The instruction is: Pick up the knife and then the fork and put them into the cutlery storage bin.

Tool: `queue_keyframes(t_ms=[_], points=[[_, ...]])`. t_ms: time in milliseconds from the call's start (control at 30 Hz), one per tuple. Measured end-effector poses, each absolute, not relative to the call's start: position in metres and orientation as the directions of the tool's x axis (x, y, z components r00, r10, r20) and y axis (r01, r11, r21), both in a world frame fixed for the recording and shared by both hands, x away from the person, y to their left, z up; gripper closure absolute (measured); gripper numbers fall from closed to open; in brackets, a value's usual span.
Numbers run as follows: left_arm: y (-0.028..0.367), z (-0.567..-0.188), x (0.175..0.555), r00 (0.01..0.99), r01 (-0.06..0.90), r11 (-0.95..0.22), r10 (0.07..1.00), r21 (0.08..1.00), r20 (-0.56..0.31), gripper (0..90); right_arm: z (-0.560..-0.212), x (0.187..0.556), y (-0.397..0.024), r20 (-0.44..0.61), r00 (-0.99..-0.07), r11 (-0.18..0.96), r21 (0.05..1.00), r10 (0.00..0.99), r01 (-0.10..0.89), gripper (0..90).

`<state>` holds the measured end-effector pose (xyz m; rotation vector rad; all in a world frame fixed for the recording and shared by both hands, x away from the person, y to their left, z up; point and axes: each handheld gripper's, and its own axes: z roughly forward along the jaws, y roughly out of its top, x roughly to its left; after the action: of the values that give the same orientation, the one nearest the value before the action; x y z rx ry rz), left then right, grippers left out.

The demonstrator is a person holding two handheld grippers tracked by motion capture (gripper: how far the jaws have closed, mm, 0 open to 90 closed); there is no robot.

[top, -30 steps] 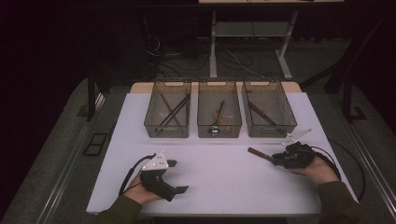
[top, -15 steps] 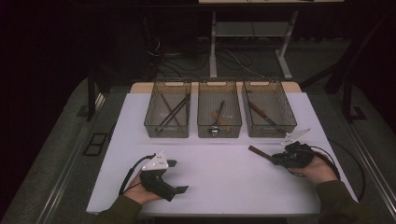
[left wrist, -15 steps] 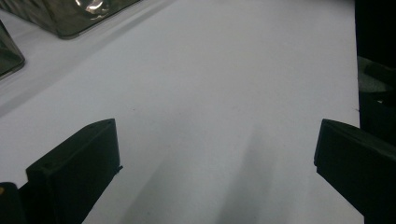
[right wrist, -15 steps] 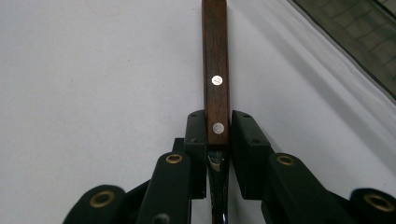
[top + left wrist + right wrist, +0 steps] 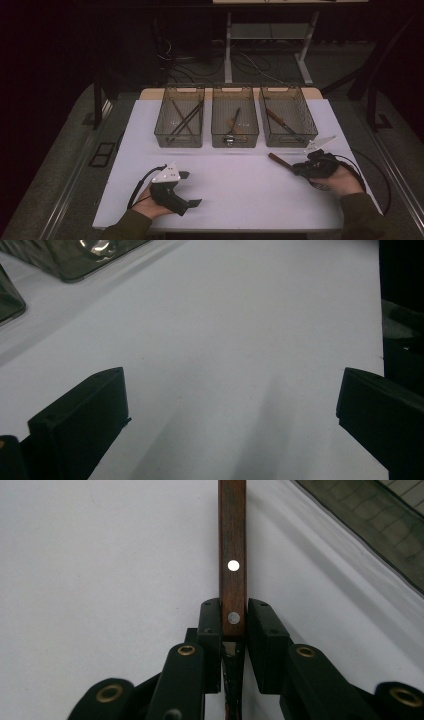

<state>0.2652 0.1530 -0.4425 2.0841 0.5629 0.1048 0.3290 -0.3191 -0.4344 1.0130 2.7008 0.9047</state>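
A utensil with a brown, riveted wooden handle (image 5: pixel 232 540) lies on the white table at the right, its handle (image 5: pixel 279 161) pointing toward the bins. My right gripper (image 5: pixel 234 620) is shut on the near end of that handle, and the rest of the utensil is hidden under the jaws. A hand holds this gripper (image 5: pixel 298 170) low over the table. My left gripper (image 5: pixel 191 189) rests at the front left, open, with bare table between its wide-set jaws (image 5: pixel 230 390).
Three clear grey bins stand in a row at the back: the left bin (image 5: pixel 179 136) with several dark utensils, the middle bin (image 5: pixel 235 137) and the right bin (image 5: pixel 288 138) each with utensils. The white table top (image 5: pixel 235 190) ends near both forearms.
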Motion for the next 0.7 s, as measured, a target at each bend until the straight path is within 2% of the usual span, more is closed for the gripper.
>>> queue_keyframes(t_ms=[133,433,700], points=[[0.153,-0.4426,0.2652,0.891,0.35,-0.453,0.43,0.82,-0.143,0.0,-0.4328,0.3293,-0.3206,0.113,-0.763,0.581,0.58,0.636,0.57,76.9],[0.1529,-0.4427,0.2653,0.892,0.35,-0.455,0.428,0.819,-0.144,0.0,-0.4384,0.3299,-0.316,0.066,-0.785,0.626,0.563,0.616,0.539,76.5],[0.1528,-0.443,0.2656,0.894,0.349,-0.46,0.424,0.817,-0.144,0.0,-0.4405,0.3304,-0.3149,0.044,-0.8,0.635,0.582,0.599,0.507,71.8]])
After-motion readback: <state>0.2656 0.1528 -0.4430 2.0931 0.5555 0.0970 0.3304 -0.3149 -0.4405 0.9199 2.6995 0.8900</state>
